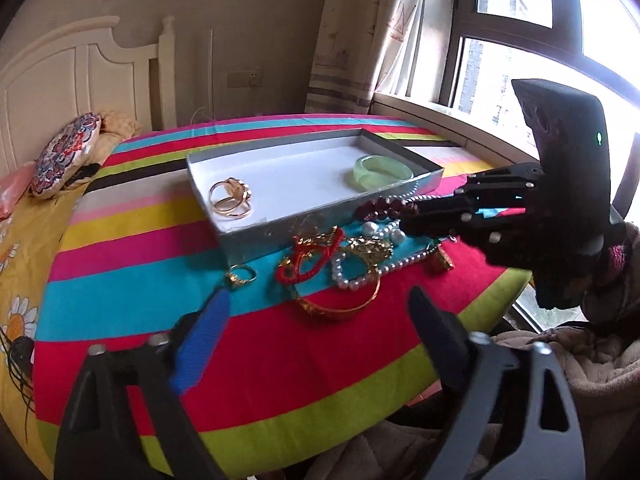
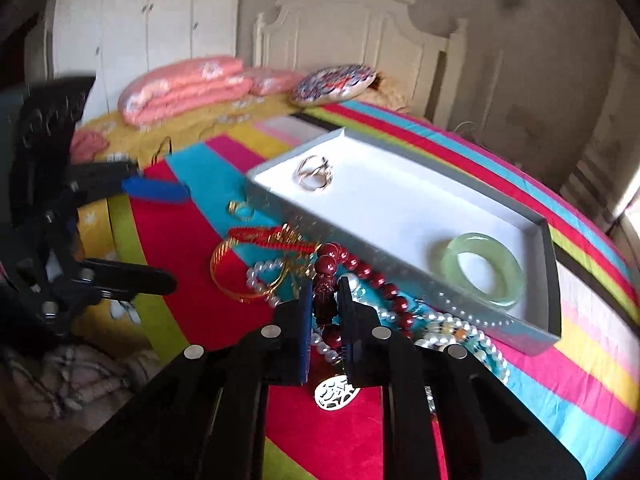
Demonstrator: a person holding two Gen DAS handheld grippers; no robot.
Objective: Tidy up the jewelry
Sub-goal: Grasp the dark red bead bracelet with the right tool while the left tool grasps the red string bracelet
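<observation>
A grey box with a white inside [image 1: 320, 216] [image 2: 460, 300] sits on a striped cloth. It holds gold rings [image 1: 231, 198] [image 2: 314, 176] and a green jade bangle [image 1: 382, 172] [image 2: 484, 268]. In front of it lies a pile: a gold ring [image 1: 241, 276], a red cord bracelet [image 1: 308, 258], pearls [image 1: 352, 276], a gold bangle [image 1: 340, 304]. My right gripper [image 2: 326, 300] is shut on a dark red bead bracelet [image 2: 360, 268] [image 1: 380, 206] at the pile. My left gripper [image 1: 320, 300] is open and empty, just before the pile.
The striped cloth [image 1: 120, 264] covers a round surface on a bed. A patterned cushion [image 1: 66, 154] and pink bedding [image 2: 180, 88] lie behind. A window [image 1: 520, 40] is at the right. A white filigree pendant [image 2: 335, 394] lies under my right gripper.
</observation>
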